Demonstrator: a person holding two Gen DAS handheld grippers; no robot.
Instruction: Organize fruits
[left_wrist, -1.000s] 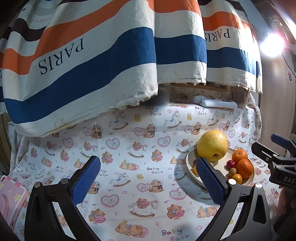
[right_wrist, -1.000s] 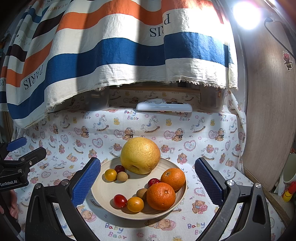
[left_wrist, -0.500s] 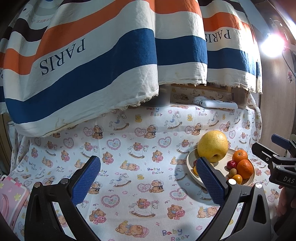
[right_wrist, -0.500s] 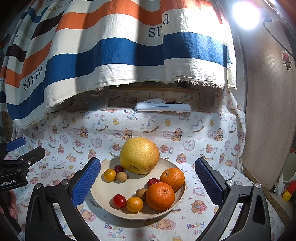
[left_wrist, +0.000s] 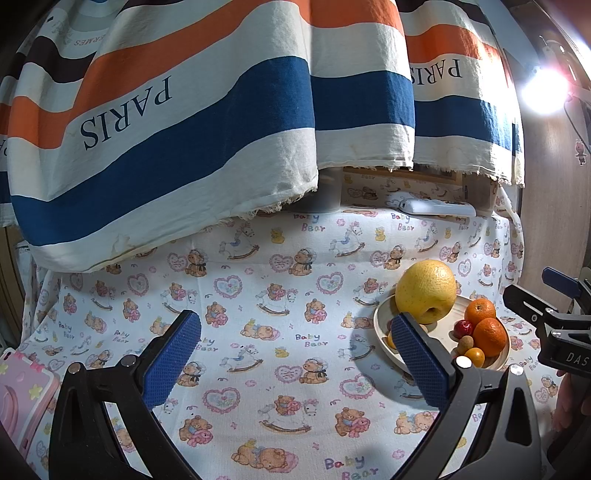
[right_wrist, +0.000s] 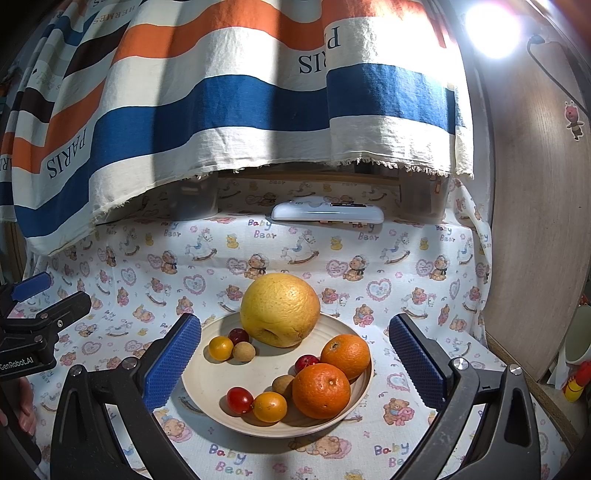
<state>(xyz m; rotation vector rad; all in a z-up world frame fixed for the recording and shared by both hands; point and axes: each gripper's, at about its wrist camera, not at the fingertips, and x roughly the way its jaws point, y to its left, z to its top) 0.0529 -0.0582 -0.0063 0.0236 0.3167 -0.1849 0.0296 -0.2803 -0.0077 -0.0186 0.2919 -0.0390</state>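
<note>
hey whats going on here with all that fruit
A person holds a two-finger gripper in each hand over a table covered in a teddy-bear cloth. Both are open and empty. The right gripper is lined up on a cream plate carrying a large yellow citrus, two oranges and several small fruits. The left gripper hangs over bare cloth to the left of the plate. Nothing has been picked up yet.

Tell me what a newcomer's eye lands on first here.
The big yellow pomelo at the back of the cream plate, with two oranges and small fruits in front. Above hangs a striped cloth lettered PARIS, over a teddy-bear tablecloth. Both grippers' jaws are open and empty.
</note>
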